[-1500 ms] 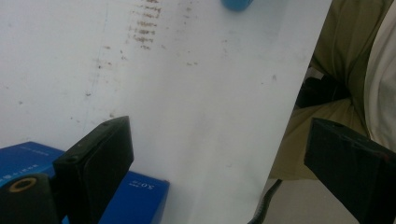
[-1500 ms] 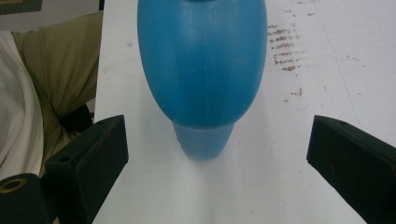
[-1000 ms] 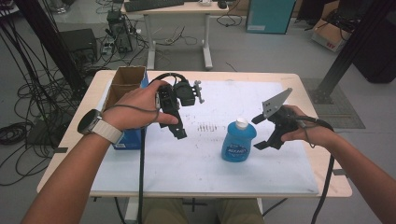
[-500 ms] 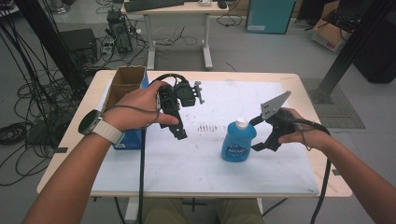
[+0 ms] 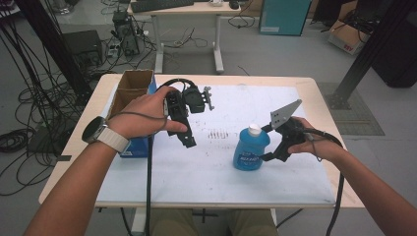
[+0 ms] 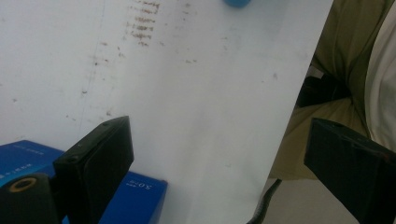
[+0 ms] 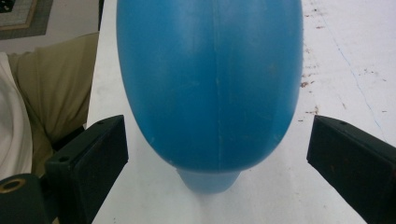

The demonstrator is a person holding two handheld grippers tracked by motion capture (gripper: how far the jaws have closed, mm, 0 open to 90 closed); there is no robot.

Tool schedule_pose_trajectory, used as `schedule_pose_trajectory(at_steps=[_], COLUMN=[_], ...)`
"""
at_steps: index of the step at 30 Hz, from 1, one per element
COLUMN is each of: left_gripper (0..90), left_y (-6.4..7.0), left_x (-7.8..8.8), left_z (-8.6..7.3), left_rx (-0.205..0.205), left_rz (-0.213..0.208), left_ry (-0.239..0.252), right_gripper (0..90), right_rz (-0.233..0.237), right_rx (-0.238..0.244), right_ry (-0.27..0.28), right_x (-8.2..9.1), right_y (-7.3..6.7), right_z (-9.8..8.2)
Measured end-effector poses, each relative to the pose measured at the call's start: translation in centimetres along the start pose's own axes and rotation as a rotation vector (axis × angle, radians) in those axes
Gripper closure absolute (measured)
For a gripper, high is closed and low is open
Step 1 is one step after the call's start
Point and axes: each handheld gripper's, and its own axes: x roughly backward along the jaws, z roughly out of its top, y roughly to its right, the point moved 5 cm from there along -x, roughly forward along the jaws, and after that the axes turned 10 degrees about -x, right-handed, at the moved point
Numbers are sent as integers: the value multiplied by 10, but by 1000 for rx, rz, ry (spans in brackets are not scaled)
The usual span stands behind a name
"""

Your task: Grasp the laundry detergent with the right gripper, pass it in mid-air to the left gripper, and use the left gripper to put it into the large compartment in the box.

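Black jaws of my right gripper [image 7: 217, 163] stand wide, flanking the blue bottle [image 7: 210, 84] upright on the white mat [image 5: 206, 162], not touching. My left gripper [image 6: 219, 168] gapes, empty; its view crops the bottle.

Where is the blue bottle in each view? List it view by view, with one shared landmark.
High view: the blue bottle stands right of centre on the white mat, beside the right gripper.
Left gripper view: a blue sliver at the top edge.
Right gripper view: centre, large, between the open jaws.
Shared landmark: the white mat.
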Motion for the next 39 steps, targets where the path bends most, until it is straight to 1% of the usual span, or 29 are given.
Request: schedule_pose_trajectory(at_steps=[2,3,5,6,7,8,9,10,11,12,13,14,15,16,17,19,21,22,23,25,28,30,31,32,33,35,36,37,39], left_gripper=[86,86,85,85,86,85,86,85,85,85,85,86,85,86,85,86,85,86,85,86,86,86,85,86,86,85,85,85,85], left_y=[0,1,1,0,1,-1,0,1,4,3,-1,2,1,-1,1,-1,-1,-2,1,-1,-1,0,1,0,0,1,-1,1,1], left_x=[0,-1,-2,-1,-1,-1,-1,-2,-5,-4,-2,-4,-3,-2,-3,-2,-3,-3,-4,-4,-3,-4,-5,-4,-5,-5,-4,-6,-7], left_z=[0,0,0,-1,0,-1,-1,0,2,1,-1,1,0,-1,0,-1,-1,-1,0,-1,-2,-1,0,-2,-1,-1,-2,-1,-1], left_rx=[5,22,22,9,17,-2,0,19,73,51,0,36,21,-10,18,-7,0,-9,26,-1,-9,2,25,1,13,25,5,26,28], left_rz=[1,4,7,7,-1,-1,-2,-2,5,3,0,0,-7,-11,-8,-7,-8,-5,-6,-8,-18,-10,-8,-18,-6,-5,-14,-5,-8], left_ry=[5,19,21,12,13,-1,-1,13,61,43,3,31,16,-11,11,-6,-1,-3,18,-1,-12,2,19,-5,12,20,-2,22,18], right_gripper=[51,51,52,52,52,54,54,54,54,55,55,55,57,58,58,61,66,66,67,69,72,80,81,84,85,88,91,95,97], right_rz=[1,0,1,3,1,3,3,4,4,5,4,3,3,1,0,0,1,1,-1,0,2,4,5,4,6,5,7,10,8], right_rx=[2,2,-5,-2,-1,0,1,2,-3,-3,-2,-2,-3,0,-1,2,3,2,3,1,4,6,7,7,5,5,7,12,15], right_ry=[4,6,6,8,8,12,15,18,19,22,25,29,34,37,41,45,54,60,62,67,79,85,89,90,92,95,102,105,109], right_x=[-1,-2,-3,-4,-5,-6,-6,-7,-8,-8,-8,-9,-10,-10,-11,-12,-13,-14,-14,-16,-18,-19,-19,-19,-19,-20,-20,-21,-22], right_y=[0,0,0,0,0,0,0,0,-1,-1,-1,-1,-1,0,0,-1,-1,-1,0,0,-1,-1,-1,-1,-1,-1,0,0,0], right_z=[0,0,-1,-1,-2,-2,-2,-2,-2,-2,-2,-2,-2,-2,-2,-2,-2,-2,-2,-2,-2,-2,-2,-2,-2,-3,-3,-4,-4])
